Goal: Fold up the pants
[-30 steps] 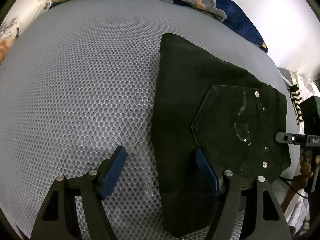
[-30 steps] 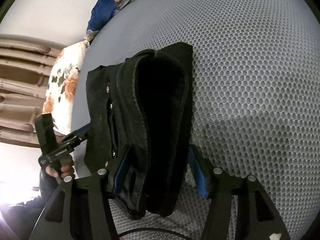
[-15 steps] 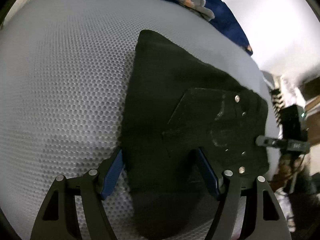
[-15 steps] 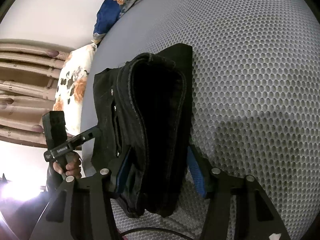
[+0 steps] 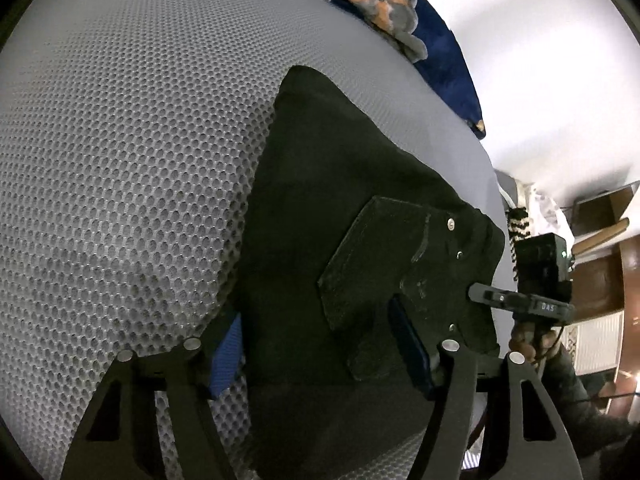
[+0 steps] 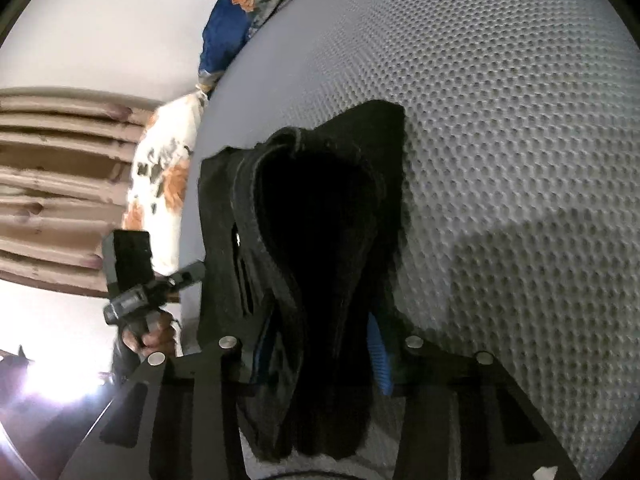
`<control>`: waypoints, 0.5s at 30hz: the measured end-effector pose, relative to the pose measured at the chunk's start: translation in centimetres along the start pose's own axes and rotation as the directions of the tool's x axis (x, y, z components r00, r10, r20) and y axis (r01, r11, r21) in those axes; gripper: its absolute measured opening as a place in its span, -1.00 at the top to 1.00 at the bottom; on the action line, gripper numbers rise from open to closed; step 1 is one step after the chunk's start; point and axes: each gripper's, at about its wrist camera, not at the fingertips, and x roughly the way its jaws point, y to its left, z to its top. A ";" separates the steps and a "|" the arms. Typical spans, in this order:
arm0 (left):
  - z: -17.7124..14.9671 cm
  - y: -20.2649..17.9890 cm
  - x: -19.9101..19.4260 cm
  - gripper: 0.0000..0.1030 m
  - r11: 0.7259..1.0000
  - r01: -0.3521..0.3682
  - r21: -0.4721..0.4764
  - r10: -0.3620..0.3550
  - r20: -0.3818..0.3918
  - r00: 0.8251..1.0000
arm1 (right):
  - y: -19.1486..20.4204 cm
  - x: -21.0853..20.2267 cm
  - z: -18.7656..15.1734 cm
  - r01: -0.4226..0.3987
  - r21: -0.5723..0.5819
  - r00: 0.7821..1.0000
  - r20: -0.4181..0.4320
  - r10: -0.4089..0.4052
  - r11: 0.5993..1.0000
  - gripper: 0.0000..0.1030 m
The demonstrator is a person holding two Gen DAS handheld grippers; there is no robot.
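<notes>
The pants (image 5: pixel 340 216) are seen folded into a thick black bundle on the grey mesh mattress (image 5: pixel 120 160), near its edge, with a back pocket (image 5: pixel 380 264) facing up. The blue floral blanket (image 5: pixel 436 40) lies well apart, at the far edge of the mattress.

The left hand-held gripper (image 5: pixel 320 348) is set fairly wide astride the near end of the bundle; its jaws are closing and cloth is between them, but pad contact on both sides cannot be confirmed. The right hand-held gripper (image 6: pixel 320 344) is set narrower, its jaws closing on the stacked layers at the other end of the pants (image 6: pixel 320 216), and the pads appear to press the cloth.

Risks from here:
- Only the upper layers may be caught, because the stack is thick; the lower layers would then sag out and the fold would open.
- The bundle may be dragged off the edge of the mattress if it is pulled unevenly.

Compared with the earlier frame, the left hand-held gripper has been moved from beside the bundle to astride it, and both openings have been reduced.
</notes>
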 end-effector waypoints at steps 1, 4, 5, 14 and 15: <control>0.0 -0.1 0.1 -0.16 1.000 -0.014 0.007 0.014 0.001 1.000 | -0.1 0.2 0.2 -0.016 0.009 1.000 0.009 0.016 1.000 0.29; 0.5 -1.2 0.7 0.01 0.998 -0.065 0.023 0.064 0.017 0.998 | -0.3 0.8 0.3 -0.047 0.037 0.997 0.062 0.045 0.998 0.33; 0.5 -1.5 0.8 0.06 0.995 -0.089 0.033 0.088 0.022 0.996 | -0.4 0.6 0.2 -0.046 0.045 0.996 0.080 0.042 0.998 0.34; -0.4 -4.6 1.8 0.17 0.949 -0.290 0.127 0.282 0.073 0.957 | 3.0 1.6 -1.3 0.090 0.042 0.985 0.142 -0.095 0.995 0.40; -0.5 -4.8 1.8 0.17 0.945 -0.299 0.129 0.291 0.077 0.954 | 3.4 1.7 -1.4 0.105 0.039 0.983 0.146 -0.110 0.994 0.41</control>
